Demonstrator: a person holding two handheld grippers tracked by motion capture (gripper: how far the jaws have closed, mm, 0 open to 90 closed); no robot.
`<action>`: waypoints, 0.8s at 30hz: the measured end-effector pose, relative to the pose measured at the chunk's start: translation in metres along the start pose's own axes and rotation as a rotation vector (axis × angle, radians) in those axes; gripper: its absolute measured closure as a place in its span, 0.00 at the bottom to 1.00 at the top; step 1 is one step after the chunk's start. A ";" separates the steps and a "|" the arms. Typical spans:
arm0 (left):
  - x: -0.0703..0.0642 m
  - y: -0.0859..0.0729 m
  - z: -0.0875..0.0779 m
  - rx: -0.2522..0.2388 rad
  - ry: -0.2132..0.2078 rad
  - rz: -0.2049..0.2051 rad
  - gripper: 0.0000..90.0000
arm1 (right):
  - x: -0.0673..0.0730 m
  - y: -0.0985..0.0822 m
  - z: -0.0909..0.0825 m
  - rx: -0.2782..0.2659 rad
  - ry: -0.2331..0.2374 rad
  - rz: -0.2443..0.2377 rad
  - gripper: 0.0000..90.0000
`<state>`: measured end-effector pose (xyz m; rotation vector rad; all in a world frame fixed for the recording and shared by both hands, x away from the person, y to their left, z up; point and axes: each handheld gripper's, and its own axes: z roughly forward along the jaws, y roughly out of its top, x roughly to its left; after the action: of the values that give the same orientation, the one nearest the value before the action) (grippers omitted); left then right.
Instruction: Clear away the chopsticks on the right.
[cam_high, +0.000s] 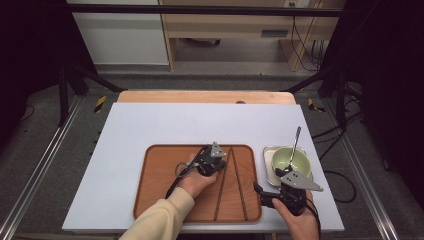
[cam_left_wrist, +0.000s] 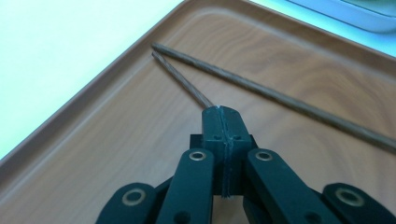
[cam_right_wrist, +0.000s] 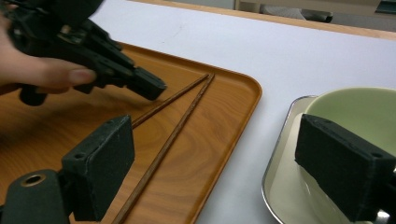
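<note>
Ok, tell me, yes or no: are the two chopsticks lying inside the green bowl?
No. Both chopsticks lie on the wooden tray, while the bowl sits apart on a metal dish beside it.
</note>
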<state>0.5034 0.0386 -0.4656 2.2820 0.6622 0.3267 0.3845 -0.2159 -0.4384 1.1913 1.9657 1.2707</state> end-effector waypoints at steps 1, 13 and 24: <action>-0.001 -0.002 -0.003 -0.002 0.000 0.004 1.00 | 0.000 0.000 0.000 0.001 -0.001 0.003 0.13; -0.029 -0.035 -0.036 0.053 -0.088 0.039 1.00 | 0.002 0.000 0.001 0.003 -0.002 -0.001 0.13; -0.043 -0.024 -0.020 0.032 -0.135 0.042 1.00 | 0.001 0.000 0.001 0.008 -0.003 0.001 0.13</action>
<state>0.4507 0.0409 -0.4703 2.3273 0.5553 0.1813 0.3847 -0.2144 -0.4389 1.1981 1.9703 1.2619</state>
